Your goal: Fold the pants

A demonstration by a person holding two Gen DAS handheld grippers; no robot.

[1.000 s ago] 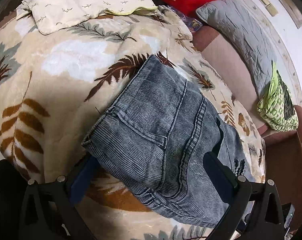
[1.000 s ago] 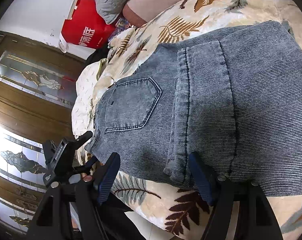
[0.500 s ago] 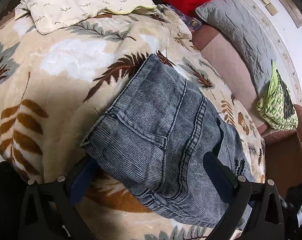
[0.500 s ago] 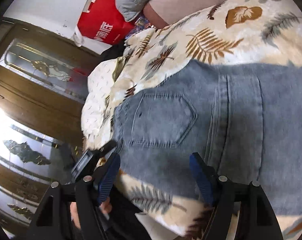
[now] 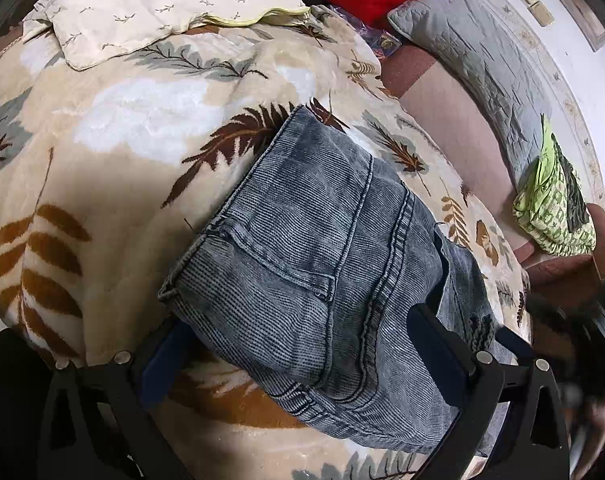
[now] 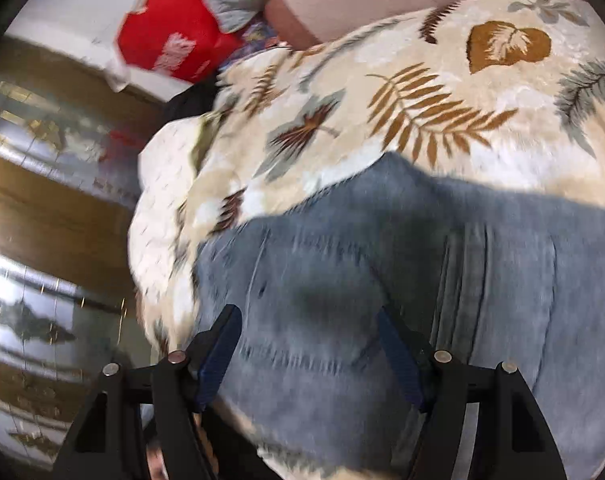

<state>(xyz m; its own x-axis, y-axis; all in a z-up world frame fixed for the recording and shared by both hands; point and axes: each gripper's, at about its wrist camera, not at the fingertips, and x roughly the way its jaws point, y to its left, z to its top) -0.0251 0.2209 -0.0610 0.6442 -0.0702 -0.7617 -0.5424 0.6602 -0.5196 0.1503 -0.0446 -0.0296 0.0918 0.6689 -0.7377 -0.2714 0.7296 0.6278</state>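
Lying folded on the leaf-print blanket (image 5: 102, 184), just ahead of both spread finger pairs: corduroy jeans (image 5: 322, 248). Left gripper (image 5: 298, 344) straddling the near edge, released; right gripper (image 6: 308, 352) released above them. Advising pressing the stack flat, squaring edges.

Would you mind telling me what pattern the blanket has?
The blanket is cream with brown and grey leaves, clearest in the left wrist view.

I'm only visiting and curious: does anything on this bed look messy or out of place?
Nothing is spilled or damaged. The folded jeans lie askew on the leaf-print blanket, one corner hanging over its edge.
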